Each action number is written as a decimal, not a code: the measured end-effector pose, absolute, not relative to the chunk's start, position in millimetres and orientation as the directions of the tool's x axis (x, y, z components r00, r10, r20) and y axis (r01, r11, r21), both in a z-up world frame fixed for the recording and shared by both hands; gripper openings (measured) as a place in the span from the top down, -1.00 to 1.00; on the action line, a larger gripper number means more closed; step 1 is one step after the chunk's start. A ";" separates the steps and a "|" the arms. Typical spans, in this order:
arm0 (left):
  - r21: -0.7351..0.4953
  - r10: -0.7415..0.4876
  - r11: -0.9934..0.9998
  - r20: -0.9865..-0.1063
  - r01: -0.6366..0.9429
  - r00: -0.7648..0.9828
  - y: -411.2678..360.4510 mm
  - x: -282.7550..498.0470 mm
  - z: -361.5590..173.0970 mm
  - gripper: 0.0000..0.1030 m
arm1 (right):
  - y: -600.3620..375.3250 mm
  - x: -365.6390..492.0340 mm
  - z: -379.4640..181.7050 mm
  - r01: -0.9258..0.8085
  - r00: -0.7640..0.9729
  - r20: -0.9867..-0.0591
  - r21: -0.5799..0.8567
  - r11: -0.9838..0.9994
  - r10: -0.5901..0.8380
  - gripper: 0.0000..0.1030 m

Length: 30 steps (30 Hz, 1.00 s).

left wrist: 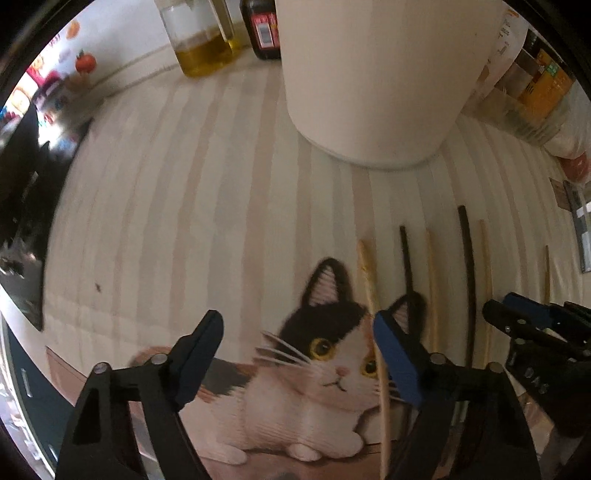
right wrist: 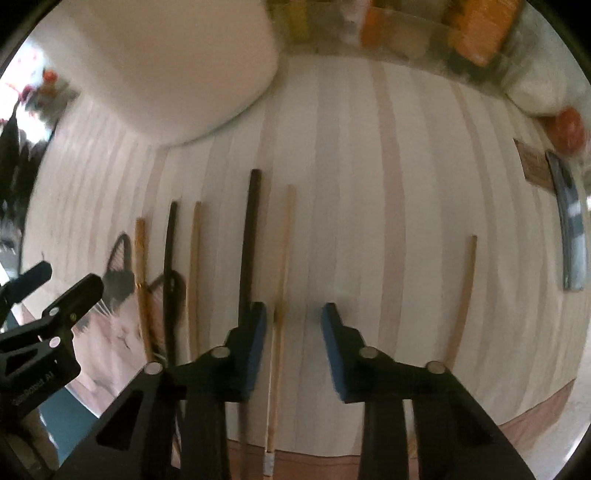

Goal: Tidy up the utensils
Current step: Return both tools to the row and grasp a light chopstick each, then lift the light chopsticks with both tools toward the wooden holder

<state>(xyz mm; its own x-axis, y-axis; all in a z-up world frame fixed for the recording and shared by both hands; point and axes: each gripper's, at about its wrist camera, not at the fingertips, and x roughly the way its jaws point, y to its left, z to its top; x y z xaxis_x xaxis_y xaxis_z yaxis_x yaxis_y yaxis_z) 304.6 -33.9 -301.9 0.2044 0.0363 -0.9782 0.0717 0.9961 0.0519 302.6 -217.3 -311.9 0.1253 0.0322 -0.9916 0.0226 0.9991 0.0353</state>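
Note:
Several chopsticks lie side by side on a striped mat with a cat picture. In the right wrist view a light wooden chopstick runs between the fingers of my right gripper, which is open and empty above it. A black chopstick lies just left of it, and a lone wooden chopstick lies to the right. My left gripper is open and empty over the cat picture, with a wooden chopstick by its right finger. A white cylindrical holder stands behind; it also shows in the right wrist view.
An oil bottle and a dark sauce bottle stand at the back. Packaged goods line the right side. A dark flat object lies at the mat's right edge. The right gripper shows in the left wrist view.

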 end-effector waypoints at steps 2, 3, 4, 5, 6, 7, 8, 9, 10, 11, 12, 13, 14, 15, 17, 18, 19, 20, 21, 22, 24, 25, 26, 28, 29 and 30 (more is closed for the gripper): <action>0.002 -0.008 0.998 -0.986 0.063 0.165 -36.6 303.4 -310.2 -0.48 | -212.7 301.2 -311.9 0.000 0.123 -0.992 -0.025 1.000 -0.025 0.67; -0.026 -0.035 0.998 -0.989 0.062 0.145 -39.1 302.8 -315.0 -0.44 | -214.4 299.3 -312.2 0.003 0.125 -0.991 -0.041 0.999 -0.041 0.82; -0.036 -0.044 0.997 -0.990 0.063 0.135 -41.8 304.1 -317.8 -0.33 | -217.6 297.9 -312.0 0.009 0.128 -0.991 -0.035 0.999 -0.036 0.85; -0.044 -0.053 0.996 -0.991 0.074 0.122 -46.6 303.7 -322.1 -0.16 | -222.3 295.9 -311.6 0.019 0.126 -0.991 -0.034 0.999 -0.036 0.86; -0.046 -0.056 0.996 -0.992 0.082 0.117 -49.9 303.7 -325.0 -0.03 | -227.4 294.9 -311.5 0.029 0.123 -0.992 -0.036 0.999 -0.039 0.87; -0.040 -0.050 0.995 -0.992 0.089 0.113 -53.0 303.5 -327.1 0.12 | -235.9 292.5 -310.6 0.035 0.121 -0.992 -0.036 0.999 -0.040 0.87; -0.009 -0.024 0.994 -0.990 0.110 0.140 -58.2 303.2 -325.8 0.33 | -242.4 289.5 -310.3 0.042 0.118 -0.992 -0.033 0.999 -0.038 0.87; 0.012 -0.009 0.991 -0.987 0.131 0.159 -62.7 303.1 -324.5 0.46 | -247.7 288.1 -310.2 0.047 0.115 -0.993 -0.031 0.998 -0.036 0.87; 0.007 -0.016 0.990 -0.986 0.140 0.163 -64.3 303.2 -323.9 0.86 | -252.0 286.7 -309.8 0.052 0.112 -0.993 -0.025 0.998 -0.031 0.86; 0.009 -0.015 0.990 -0.987 0.144 0.162 -65.9 304.0 -323.6 0.87 | -256.1 285.5 -309.0 0.057 0.111 -0.994 -0.017 0.998 -0.023 0.86; 0.011 -0.012 0.989 -0.987 0.145 0.160 -66.2 304.8 -323.5 0.88 | -260.4 284.5 -309.6 0.064 0.111 -0.994 -0.010 0.998 -0.017 0.86; 0.015 -0.009 0.989 -0.987 0.148 0.162 -64.8 305.3 -323.4 0.90 | -264.0 283.1 -309.2 0.074 0.113 -0.994 -0.001 0.997 -0.009 0.86; 0.016 -0.008 0.989 -0.987 0.147 0.162 -62.7 305.5 -323.5 0.91 | -269.3 284.0 -309.3 0.080 0.113 -0.994 0.005 0.997 -0.004 0.86; 0.015 -0.010 0.988 -0.987 0.153 0.162 -60.5 305.1 -323.7 0.92 | -273.6 282.8 -309.4 0.092 0.110 -0.994 0.016 0.996 0.006 0.87; 0.016 -0.009 0.987 -0.987 0.158 0.158 -56.1 305.1 -324.0 0.92 | -290.0 283.6 -309.5 0.116 0.098 -0.995 0.047 0.992 0.035 0.87; 0.015 -0.011 0.987 -0.988 0.163 0.157 -55.1 304.1 -323.4 0.91 | -298.0 283.9 -309.3 0.128 0.091 -0.995 0.063 0.990 0.051 0.87; 0.015 -0.011 0.986 -0.988 0.165 0.156 -54.5 305.1 -323.5 0.91 | -303.6 284.4 -308.8 0.131 0.088 -0.994 0.069 0.989 0.058 0.87; 0.015 -0.010 0.986 -0.988 0.164 0.155 -56.2 304.4 -323.3 0.91 | -307.5 284.0 -308.8 0.129 0.083 -0.995 0.073 0.989 0.063 0.87; 0.016 -0.010 0.986 -0.988 0.163 0.156 -58.1 303.9 -323.2 0.91 | -311.3 284.2 -308.2 0.129 0.078 -0.995 0.073 0.989 0.064 0.87; 0.015 -0.011 0.987 -0.988 0.161 0.157 -54.1 303.8 -322.3 0.91 | -314.2 285.3 -308.4 0.125 0.067 -0.996 0.070 0.990 0.062 0.87; 0.014 -0.011 0.987 -0.987 0.157 0.158 -55.5 304.4 -322.5 0.91 | -315.7 292.0 -308.6 0.115 0.049 -0.997 0.064 0.991 0.058 0.87; 0.013 -0.012 0.988 -0.987 0.156 0.158 -56.9 304.9 -322.8 0.91 | -318.2 292.7 -308.7 0.108 0.042 -0.998 0.059 0.992 0.055 0.87; 0.010 -0.014 0.988 -0.987 0.154 0.157 -54.9 305.7 -323.4 0.91 | -312.3 304.9 -307.6 0.104 0.038 -0.998 0.055 0.993 0.052 0.87; 0.010 -0.015 0.987 -0.987 0.159 0.157 -51.0 310.0 -323.9 0.91 | -314.1 307.4 -306.8 0.107 0.036 -0.998 0.056 0.993 0.052 0.87; 0.009 -0.016 0.987 -0.987 0.161 0.158 -50.3 310.6 -322.9 0.91 | -307.0 311.2 -305.9 0.109 0.037 -0.998 0.055 0.993 0.051 0.87; 0.008 -0.018 0.987 -0.987 0.163 0.159 -51.3 310.0 -322.0 0.91 | -306.9 312.7 -305.2 0.111 0.037 -0.998 0.054 0.992 0.050 0.87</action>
<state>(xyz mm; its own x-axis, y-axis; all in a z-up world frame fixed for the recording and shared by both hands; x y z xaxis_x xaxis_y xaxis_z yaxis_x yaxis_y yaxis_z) 310.0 -51.3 -322.0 0.1586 -0.0178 -0.9872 0.1630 0.9866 0.0084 312.7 -306.9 -305.2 0.0366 0.0504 -0.9981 0.1108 0.9924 0.0542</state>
